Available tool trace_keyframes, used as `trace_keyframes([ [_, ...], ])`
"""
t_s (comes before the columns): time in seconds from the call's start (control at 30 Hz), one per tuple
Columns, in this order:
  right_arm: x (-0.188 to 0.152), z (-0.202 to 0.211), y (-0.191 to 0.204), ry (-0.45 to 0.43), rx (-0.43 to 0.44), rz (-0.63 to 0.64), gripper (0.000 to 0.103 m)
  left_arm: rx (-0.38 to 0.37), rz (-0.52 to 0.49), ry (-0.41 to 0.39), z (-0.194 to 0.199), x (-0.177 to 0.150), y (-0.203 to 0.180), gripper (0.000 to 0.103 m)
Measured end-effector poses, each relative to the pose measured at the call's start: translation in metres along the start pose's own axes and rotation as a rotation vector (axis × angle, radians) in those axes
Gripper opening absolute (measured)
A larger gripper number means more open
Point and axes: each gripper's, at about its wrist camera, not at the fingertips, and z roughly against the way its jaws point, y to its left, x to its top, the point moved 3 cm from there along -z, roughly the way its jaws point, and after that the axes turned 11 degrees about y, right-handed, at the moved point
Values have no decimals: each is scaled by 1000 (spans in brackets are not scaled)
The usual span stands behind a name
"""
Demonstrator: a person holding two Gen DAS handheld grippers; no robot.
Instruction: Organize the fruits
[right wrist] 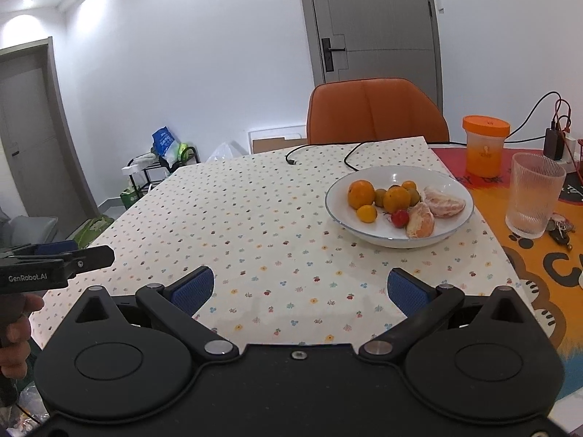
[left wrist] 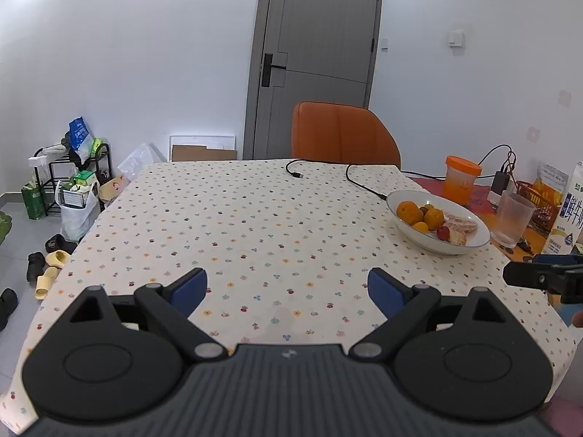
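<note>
left hand-held gripper [right wrist: 54, 258] half cut off

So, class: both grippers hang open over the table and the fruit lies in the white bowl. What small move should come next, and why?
Probably move the right gripper forward toward the white bowl: its jaws are open and empty, and the bowl lies nearer it than the left gripper.

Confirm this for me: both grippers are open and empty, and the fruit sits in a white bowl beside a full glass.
Not quite. The glass is empty, as the right wrist view shows. The rest holds: the left gripper and right gripper are open and empty, and the fruit sits in the white bowl.
</note>
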Motion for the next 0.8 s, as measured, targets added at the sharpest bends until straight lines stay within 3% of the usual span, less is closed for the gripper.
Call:
trace_keyframes([
  [0.8,-1,-2,6,-2,4,15,103,15,0,-1,2,-1,3,94],
])
